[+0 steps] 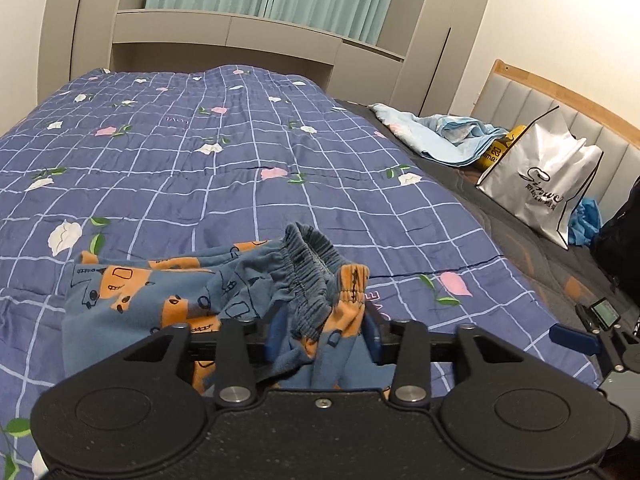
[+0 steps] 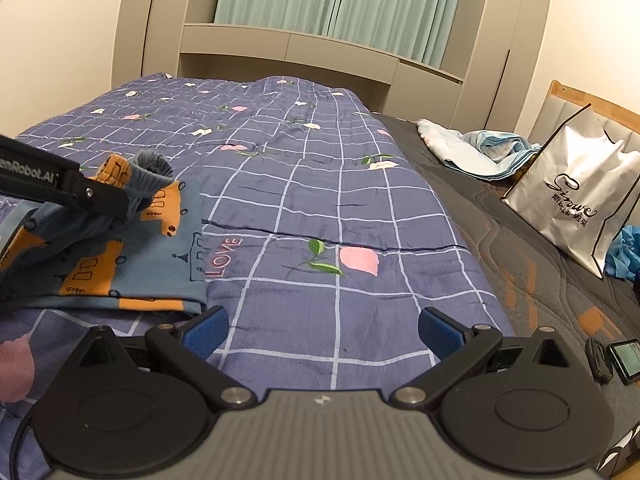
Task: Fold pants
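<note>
We see blue pants point(image 1: 160, 300) printed with orange shapes and dark outlines, on a purple-blue quilt point(image 1: 200, 160) gridded in white with pink and white flowers. The curtains point(image 2: 340, 0) are pale green, the bag point(image 2: 576, 196) white, perhaps black-trimmed.

pants point(image 2: 120, 248) cut off at left edge, waistband bunched between jaws
</note>
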### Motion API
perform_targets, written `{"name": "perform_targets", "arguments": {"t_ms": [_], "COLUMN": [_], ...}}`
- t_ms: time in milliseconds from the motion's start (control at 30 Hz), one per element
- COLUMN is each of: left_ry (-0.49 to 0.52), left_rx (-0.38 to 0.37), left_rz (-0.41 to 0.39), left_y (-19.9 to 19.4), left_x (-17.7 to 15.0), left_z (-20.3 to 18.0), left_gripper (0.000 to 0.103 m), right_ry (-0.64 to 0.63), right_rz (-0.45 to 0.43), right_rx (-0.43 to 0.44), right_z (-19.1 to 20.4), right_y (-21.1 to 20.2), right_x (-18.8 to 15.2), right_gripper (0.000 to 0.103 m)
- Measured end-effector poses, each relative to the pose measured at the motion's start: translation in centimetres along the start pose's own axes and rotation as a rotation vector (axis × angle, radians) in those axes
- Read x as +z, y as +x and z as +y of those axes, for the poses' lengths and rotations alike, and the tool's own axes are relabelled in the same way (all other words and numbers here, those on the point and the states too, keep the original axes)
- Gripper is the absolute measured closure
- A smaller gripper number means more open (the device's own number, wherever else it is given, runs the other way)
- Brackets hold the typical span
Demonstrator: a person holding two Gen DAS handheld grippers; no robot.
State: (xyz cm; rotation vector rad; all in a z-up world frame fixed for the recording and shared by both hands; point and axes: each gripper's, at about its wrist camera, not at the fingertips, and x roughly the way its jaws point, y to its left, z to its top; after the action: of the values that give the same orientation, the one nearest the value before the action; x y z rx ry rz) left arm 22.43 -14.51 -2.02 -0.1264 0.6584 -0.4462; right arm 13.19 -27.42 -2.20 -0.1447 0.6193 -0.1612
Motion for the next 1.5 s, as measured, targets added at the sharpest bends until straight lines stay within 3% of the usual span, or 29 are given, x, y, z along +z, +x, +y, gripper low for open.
{"name": "perform_targets", "arguments": {"t_ms": [100,233,300,400,533,700,867,1033,1167,1500], "left_ry": [-0.014,-0.043,-0.061,-0.092,-0.142,-0.231,-0.28,-0.29,-0.291,-0.279], "left_rx": [0.002,0.004,0.017,0.073,0.181,0.309,0.373,0.37,0.353,0.327], "left_rz": [-0.021,-0.048,-0.066,-0.095,-0.097,-0.053,0.003,0.044,0.064,0.069], "left_y": [-0.8,-2.3,-3.1,-4.6,-5.9,-6.5,-6.3,-6.0,-5.6,-6.2], "left_x": [0.0,0.0,-0.1,-0.6,-1.3,-2.6,-4.0,-5.1,-5.9,-6.6], "left_z": [0.1,0.4,0.8,1.9,4.3,8.0,10.6,11.1,11.0,10.8], "left_gripper": [0.031,0.021,0.009,0.001,0.001,0.001,0.001,0.001,0.001,0.001], "right_ry": [0.001,-0.002,-0.005,-0.013,0.007,0.073,0.066,0.045,0.061,0.093], "right_rz": [0.003,0.012,0.013,0.005,-0.025,-0.049,-0.018,0.043,0.095,0.116], "right_rx": [-0.004,-0.013,-0.019,-0.018,0.041,0.189,0.273,0.271,0.249,0.23], "right_z": [0.0,0.0,0.1,0.3,0.8,2.5,5.9,8.0,7.3,5.7], "right_y": [0.1,0.3,0.4,0.3,0.0,0.6,2.8,4.8,5.1,3.8], "right_x": [-0.1,-0.2,-0.2,-0.1,0.8,3.2,5.8,6.1,4.9,2.6], "right_gripper": [0.0,0.0,0.0,0.0,0.0,0.0,0.0,0.0,0.0,0.0]}}
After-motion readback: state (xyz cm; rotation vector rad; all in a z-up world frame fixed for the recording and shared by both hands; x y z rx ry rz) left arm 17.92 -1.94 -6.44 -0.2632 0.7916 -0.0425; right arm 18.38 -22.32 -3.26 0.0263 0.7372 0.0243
